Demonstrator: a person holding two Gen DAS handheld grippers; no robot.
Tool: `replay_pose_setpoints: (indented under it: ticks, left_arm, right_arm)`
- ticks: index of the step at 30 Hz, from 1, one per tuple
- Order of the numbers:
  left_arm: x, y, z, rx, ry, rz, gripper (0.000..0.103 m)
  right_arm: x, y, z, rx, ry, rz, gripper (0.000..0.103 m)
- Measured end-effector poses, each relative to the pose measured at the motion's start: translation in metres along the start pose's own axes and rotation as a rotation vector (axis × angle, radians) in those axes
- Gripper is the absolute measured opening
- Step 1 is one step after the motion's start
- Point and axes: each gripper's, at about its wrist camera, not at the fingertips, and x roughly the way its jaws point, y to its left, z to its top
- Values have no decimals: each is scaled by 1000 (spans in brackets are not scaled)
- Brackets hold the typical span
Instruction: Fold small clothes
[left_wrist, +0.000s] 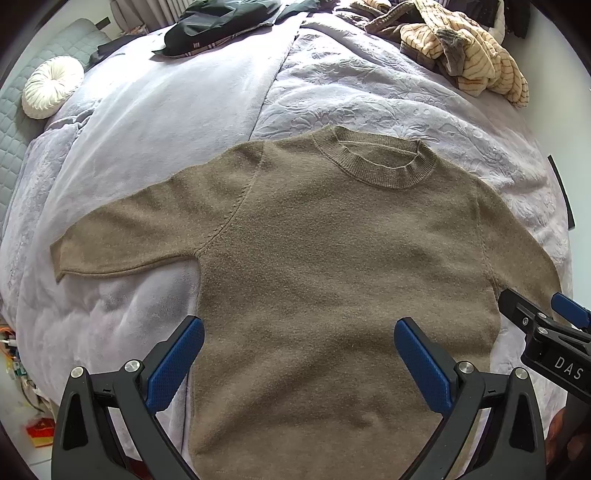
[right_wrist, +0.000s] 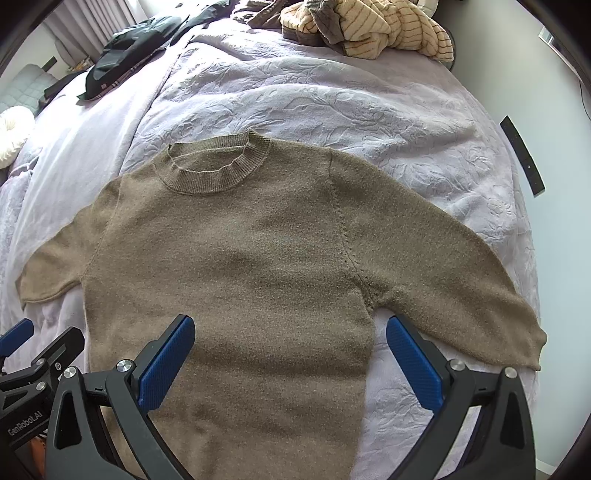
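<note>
A brown knit sweater (left_wrist: 332, 251) lies flat and face up on the lilac bedspread (left_wrist: 147, 122), collar away from me, both short sleeves spread out. It also shows in the right wrist view (right_wrist: 236, 266). My left gripper (left_wrist: 299, 354) is open and empty, hovering over the sweater's lower left body. My right gripper (right_wrist: 290, 354) is open and empty over the lower right body, near the right armpit. The right gripper also shows at the edge of the left wrist view (left_wrist: 535, 314), and the left gripper shows in the right wrist view (right_wrist: 33, 350).
A pile of beige striped clothes (left_wrist: 461, 48) lies at the far right of the bed. A dark garment (left_wrist: 218, 26) lies at the far left. A round white cushion (left_wrist: 51, 86) sits on a grey sofa. A dark remote (right_wrist: 522, 157) lies at the bed's right edge.
</note>
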Motion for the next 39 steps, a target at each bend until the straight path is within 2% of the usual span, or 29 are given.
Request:
replay_pose_setpoints:
  ticks: [15,39]
  left_arm:
    - [3,4,-5,-15,-39,-28,103]
    - [6,8,-14,-33,-5,-5,103]
  right_arm:
    - [1,2,-4,-2,7,3,103]
    - [6,2,-5,10,35,27,103]
